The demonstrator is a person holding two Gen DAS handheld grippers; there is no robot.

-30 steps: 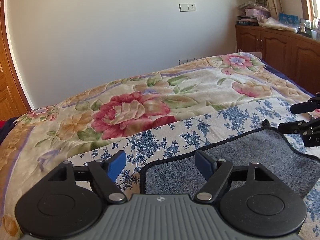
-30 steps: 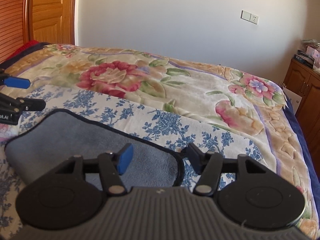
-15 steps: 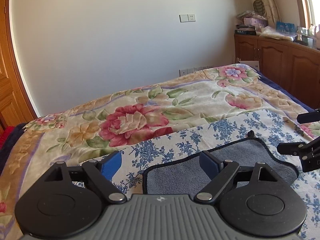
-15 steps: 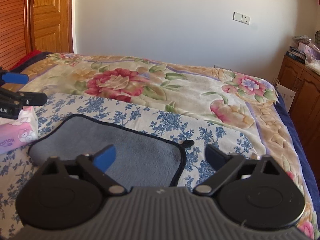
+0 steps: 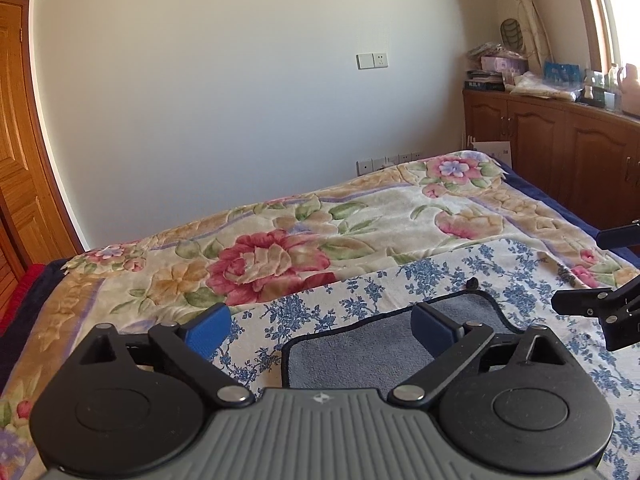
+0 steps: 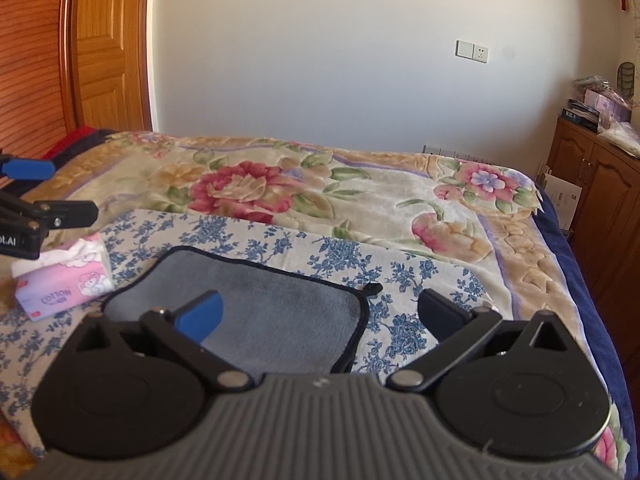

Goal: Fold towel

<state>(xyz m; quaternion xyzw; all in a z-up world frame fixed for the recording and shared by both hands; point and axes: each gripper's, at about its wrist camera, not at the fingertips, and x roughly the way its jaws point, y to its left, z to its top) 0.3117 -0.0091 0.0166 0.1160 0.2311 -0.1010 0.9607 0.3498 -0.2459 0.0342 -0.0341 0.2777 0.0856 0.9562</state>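
The left gripper is at the bottom of the view and its jaws are opening, with nothing pressed between the blue pads. Under it lies a grey towel with a dark border, flat on a white cloth with blue flowers. The gap between the jaws is over the left edge of the towel. This cloth lies on a bed blanket with big red flowers. At the right edge the black fingers of the right gripper hang above the cloth, spread apart. Behind the bed stands a pale wall, with a wooden cabinet on the right and a wooden door on the left
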